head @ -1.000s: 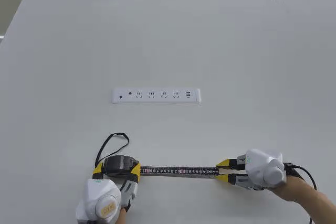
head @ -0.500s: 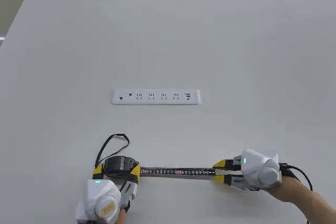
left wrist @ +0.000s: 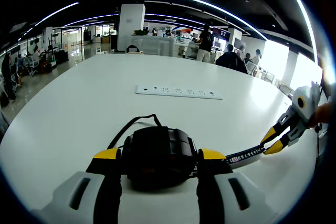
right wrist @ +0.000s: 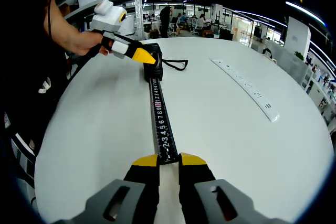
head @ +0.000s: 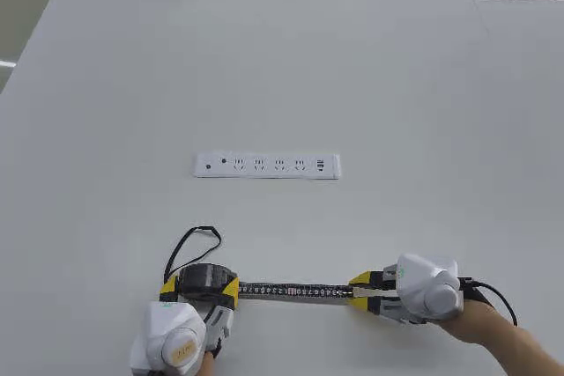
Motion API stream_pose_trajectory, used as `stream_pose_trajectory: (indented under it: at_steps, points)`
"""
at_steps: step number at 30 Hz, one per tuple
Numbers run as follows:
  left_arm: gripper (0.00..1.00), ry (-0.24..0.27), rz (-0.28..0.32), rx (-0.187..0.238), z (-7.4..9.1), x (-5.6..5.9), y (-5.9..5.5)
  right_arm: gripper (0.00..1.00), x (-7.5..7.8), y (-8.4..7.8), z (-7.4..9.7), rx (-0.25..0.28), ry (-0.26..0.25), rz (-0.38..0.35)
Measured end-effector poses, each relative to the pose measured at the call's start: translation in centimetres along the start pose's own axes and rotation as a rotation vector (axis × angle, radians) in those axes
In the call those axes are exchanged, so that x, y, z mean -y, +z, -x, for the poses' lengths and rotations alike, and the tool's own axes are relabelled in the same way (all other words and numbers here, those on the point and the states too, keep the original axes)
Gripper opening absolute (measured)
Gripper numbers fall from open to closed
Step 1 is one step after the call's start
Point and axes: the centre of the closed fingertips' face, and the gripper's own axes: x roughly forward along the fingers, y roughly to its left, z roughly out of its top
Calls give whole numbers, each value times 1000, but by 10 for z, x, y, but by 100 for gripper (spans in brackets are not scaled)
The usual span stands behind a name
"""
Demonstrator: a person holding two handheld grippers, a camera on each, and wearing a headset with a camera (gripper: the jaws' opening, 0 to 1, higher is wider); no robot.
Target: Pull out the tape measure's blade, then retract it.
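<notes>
The black tape measure case (head: 204, 277) lies at the near left of the white surface (head: 397, 103), and the left tongs (left wrist: 157, 156) are closed on its two sides. Its dark numbered blade (head: 295, 291) runs to the right, flat on the surface, to the right tongs (head: 357, 291), whose jaws are almost shut and pinch the blade's end. I judge the blade is only partly out. To do this step well, the right tongs should travel low, slowly and in line with the blade, so it does not twist. Releasing the tip early may let the spring snap it back. The white power strip (head: 266, 165) lies farther away, well apart.
</notes>
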Motion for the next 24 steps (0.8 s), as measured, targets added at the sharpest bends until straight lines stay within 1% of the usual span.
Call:
stream_pose_trajectory:
  at_steps: [6, 18, 24]
  points:
    - [54, 0, 2, -1, -1, 0, -1, 11, -2, 4, -6, 4, -2, 1]
    - [53, -5, 11, -5, 1, 2, 0, 11, -6, 23, -21, 27, 5, 2]
    - [53, -7, 19, -5, -1, 0, -1, 11, -5, 28, -27, 30, 3, 3]
